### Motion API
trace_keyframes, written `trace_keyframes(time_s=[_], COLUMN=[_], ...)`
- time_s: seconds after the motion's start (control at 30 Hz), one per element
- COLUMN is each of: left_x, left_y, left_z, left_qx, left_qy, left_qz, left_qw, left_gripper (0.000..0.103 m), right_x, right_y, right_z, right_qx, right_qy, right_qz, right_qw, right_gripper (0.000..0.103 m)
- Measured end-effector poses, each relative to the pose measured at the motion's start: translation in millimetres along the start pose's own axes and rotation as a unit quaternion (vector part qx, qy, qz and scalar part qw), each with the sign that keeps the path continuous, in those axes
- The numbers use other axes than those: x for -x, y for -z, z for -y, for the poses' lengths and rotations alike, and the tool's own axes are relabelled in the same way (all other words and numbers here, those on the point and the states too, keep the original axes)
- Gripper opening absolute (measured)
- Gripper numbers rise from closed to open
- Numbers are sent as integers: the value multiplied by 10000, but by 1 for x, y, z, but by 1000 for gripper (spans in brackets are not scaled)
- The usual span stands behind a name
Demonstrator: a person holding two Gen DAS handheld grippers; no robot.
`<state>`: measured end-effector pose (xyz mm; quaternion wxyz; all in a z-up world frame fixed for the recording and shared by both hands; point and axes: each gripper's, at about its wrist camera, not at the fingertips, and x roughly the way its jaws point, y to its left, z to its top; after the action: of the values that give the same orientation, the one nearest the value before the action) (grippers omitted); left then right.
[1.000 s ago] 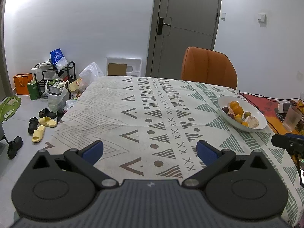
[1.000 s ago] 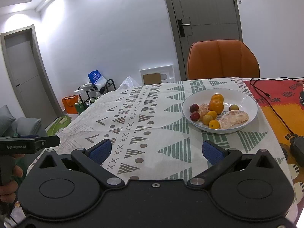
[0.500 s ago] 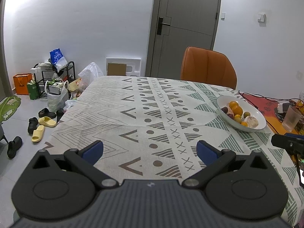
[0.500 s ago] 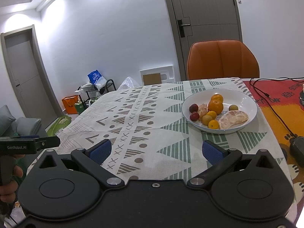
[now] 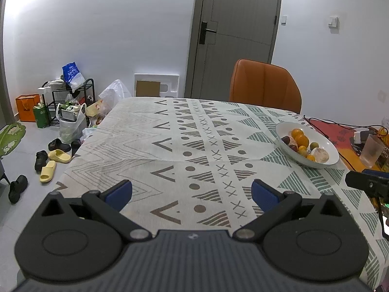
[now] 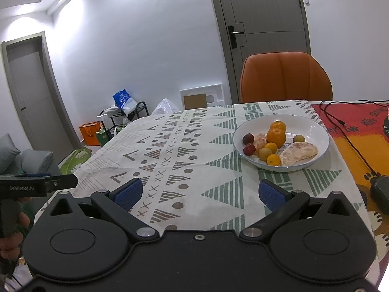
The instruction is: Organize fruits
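Bare tablecloth (image 6: 184,150) ahead, bowl (image 6: 313,126) at right, cable (image 6: 350,143) beyond it

Table (image 5: 150,146) was covered by a cream tablecloth (image 6: 184,146) printed with grey, brown and green triangles, dots, crosses and chevrons. A red and orange patterned mat (image 6: 359,131) lay along the cloth's right side. White bowl (image 6: 313,126) rested on the cloth near the right edge, just beside the mat; it held oranges, small yellow-orange fruits, dark red fruits, one greenish fruit and peeled citrus segments. Black cable (image 6: 345,131) ran across the mat to a dark adapter (image 6: 380,192) near the front right. A translucent cup (image 5: 370,150) stood on the mat beyond the bowl, as seen in the left wrist view.
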<state>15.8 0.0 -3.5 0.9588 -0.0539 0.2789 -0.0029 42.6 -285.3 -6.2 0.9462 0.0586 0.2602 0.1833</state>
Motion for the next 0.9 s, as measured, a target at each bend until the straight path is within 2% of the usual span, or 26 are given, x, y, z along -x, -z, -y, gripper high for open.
trace_keyframes(time_s=[0.9], left_x=[2], left_y=[0], left_z=[-4], left_qx=[-3], left_qy=[7], left_qz=[-27], left_qw=[10000], left_gripper=[103], right_x=[-1], right_y=[0], right_z=[-1], right_qx=[38], right_qy=[-10], right_qz=[10], right_qw=[10000], right_gripper=[103])
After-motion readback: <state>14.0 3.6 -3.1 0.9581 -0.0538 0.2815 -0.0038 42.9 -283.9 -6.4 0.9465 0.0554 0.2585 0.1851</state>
